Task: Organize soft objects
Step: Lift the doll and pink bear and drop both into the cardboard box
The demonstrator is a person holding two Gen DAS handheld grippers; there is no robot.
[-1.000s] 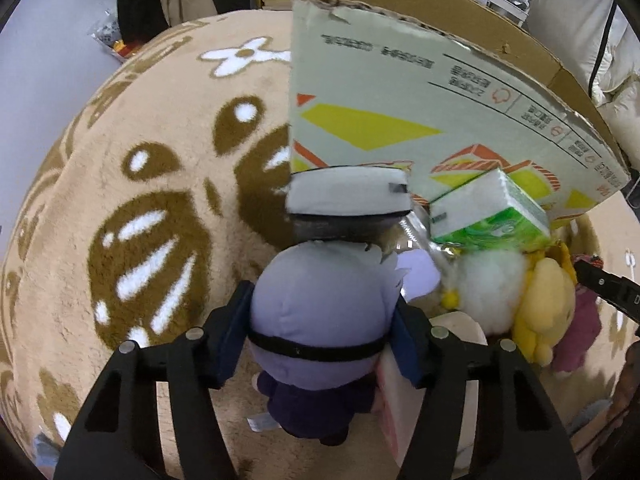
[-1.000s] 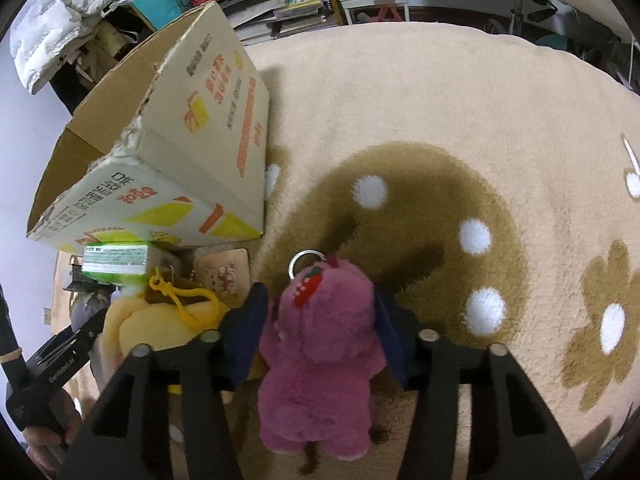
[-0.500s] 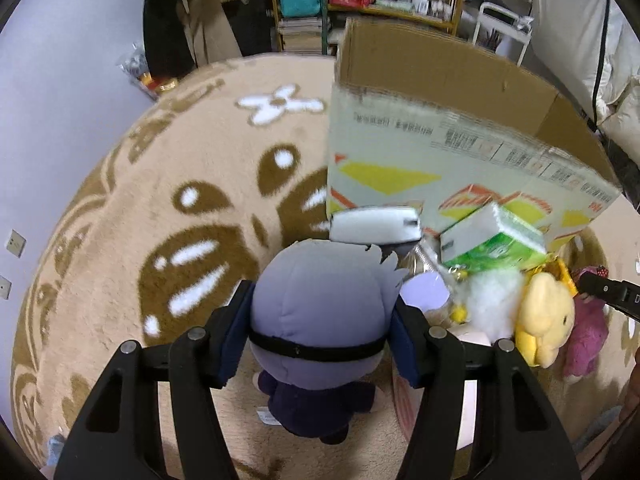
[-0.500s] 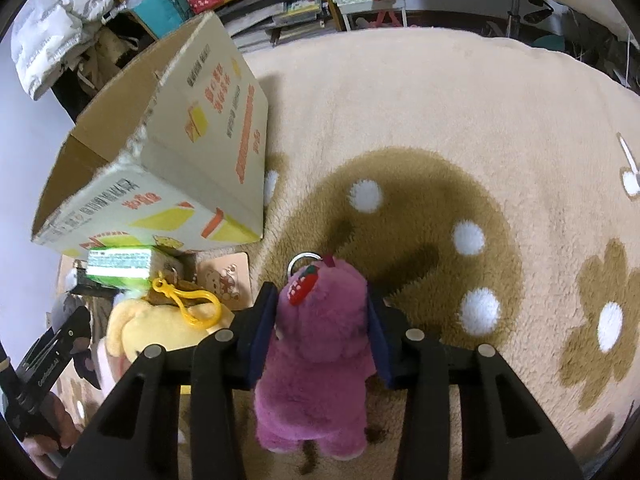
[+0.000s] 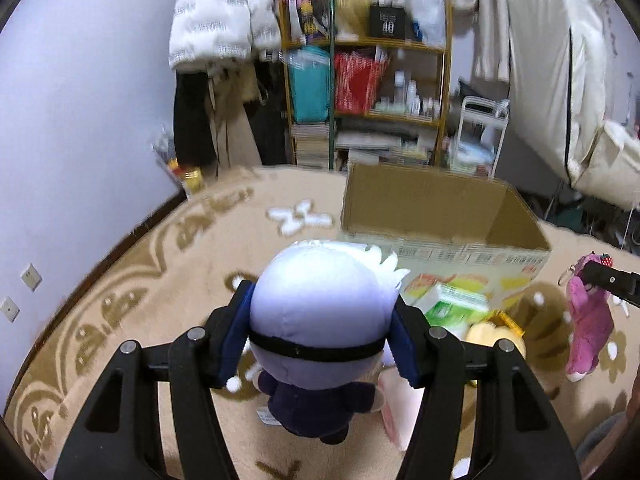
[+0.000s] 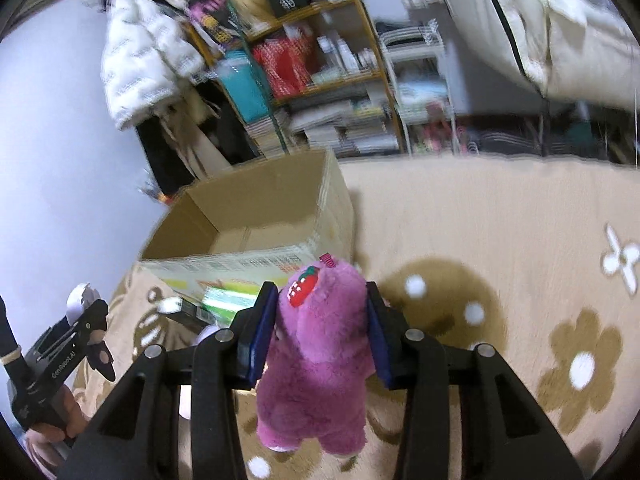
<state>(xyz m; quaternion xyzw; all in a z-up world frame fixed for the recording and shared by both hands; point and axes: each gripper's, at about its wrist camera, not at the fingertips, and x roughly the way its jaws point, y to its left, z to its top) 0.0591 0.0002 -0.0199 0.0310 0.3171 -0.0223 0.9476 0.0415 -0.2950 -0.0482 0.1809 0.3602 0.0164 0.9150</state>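
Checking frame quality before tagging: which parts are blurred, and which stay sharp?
Left wrist view: shelf and open cardboard box smeared by motion; white-haired plush doll in the left gripper sharp. Right wrist view: background streaked, purple plush bear in the right gripper clear.

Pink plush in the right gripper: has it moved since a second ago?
Yes. The pink plush has risen: once below the cardboard box wall, it now overlooks the box's open top.

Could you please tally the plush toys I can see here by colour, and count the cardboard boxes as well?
Lavender-headed plush: 1
Pink plush: 1
Yellow plush: 1
Cardboard box: 1
Total: 4
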